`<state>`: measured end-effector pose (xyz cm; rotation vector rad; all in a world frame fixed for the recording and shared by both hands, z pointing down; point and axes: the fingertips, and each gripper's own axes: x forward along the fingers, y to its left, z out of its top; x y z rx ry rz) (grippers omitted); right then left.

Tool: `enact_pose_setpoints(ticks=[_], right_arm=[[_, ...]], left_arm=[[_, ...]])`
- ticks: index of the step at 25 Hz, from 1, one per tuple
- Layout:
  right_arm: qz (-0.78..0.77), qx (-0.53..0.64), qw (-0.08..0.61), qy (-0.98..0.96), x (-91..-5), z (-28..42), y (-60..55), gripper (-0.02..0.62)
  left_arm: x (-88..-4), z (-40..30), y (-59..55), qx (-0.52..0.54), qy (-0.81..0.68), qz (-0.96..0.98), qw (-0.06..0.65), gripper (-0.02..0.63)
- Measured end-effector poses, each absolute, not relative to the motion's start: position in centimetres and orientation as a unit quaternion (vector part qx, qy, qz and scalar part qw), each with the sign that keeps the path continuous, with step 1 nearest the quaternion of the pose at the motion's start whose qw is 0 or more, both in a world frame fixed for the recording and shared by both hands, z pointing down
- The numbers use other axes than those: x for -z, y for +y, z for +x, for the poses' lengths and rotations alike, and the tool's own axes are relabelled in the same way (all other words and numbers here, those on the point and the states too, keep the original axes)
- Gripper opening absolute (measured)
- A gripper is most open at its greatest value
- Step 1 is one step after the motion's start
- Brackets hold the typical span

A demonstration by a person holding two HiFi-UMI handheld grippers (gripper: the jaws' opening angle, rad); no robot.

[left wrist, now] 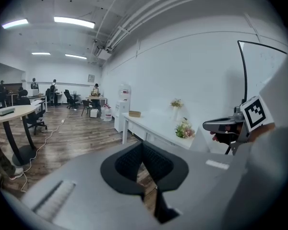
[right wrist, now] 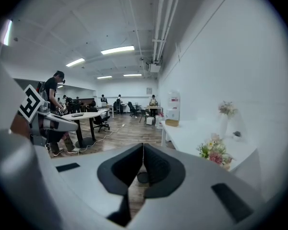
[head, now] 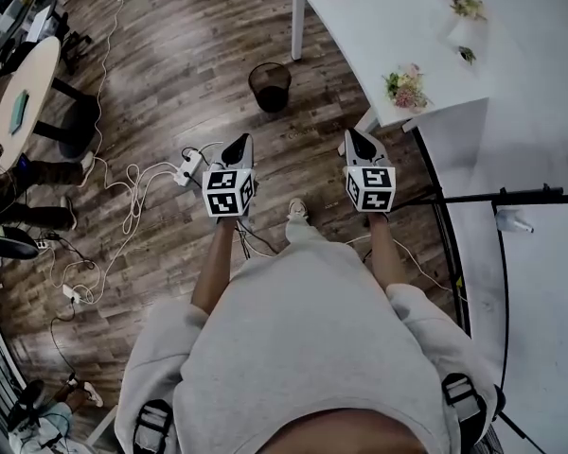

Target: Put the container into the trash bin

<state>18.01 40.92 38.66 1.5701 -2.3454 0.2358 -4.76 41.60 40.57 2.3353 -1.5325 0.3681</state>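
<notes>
Beyond right gripper point(right wrist: 143, 146), trash bin point(right wrist: 143, 177) half-hidden.

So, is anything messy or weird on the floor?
Yes: white cables and a power strip lie in loose tangles across the wood floor, left of the person's shoe, easy to trip on. The trash bin stands upright, nothing spilled.

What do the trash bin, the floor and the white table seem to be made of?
Trash bin: looks like dark wire mesh, probably metal.
Floor: wood or wood-look planks, with visible grain and a soft sheen.
White table: smooth matte top, possibly laminate; the look leaves it open.
</notes>
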Motion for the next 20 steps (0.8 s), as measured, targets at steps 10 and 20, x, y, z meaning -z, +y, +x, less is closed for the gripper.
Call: enact_pose_setpoints(ticks=[10, 20], right_arm=[[0.55, -0.094, 0.152, -0.816, -39.3, 20.0, 33.8, 0.015], [0.552, -0.102, 0.151, -0.814, -40.2, 21.3, 28.8, 0.015]], left_arm=[[-41.0, -2.7, 34.5, -0.148, -0.527, 0.821, 0.163, 0.011], [-41.8, -0.8, 29.2, -0.159, -0.518, 0.824, 0.164, 0.011]])
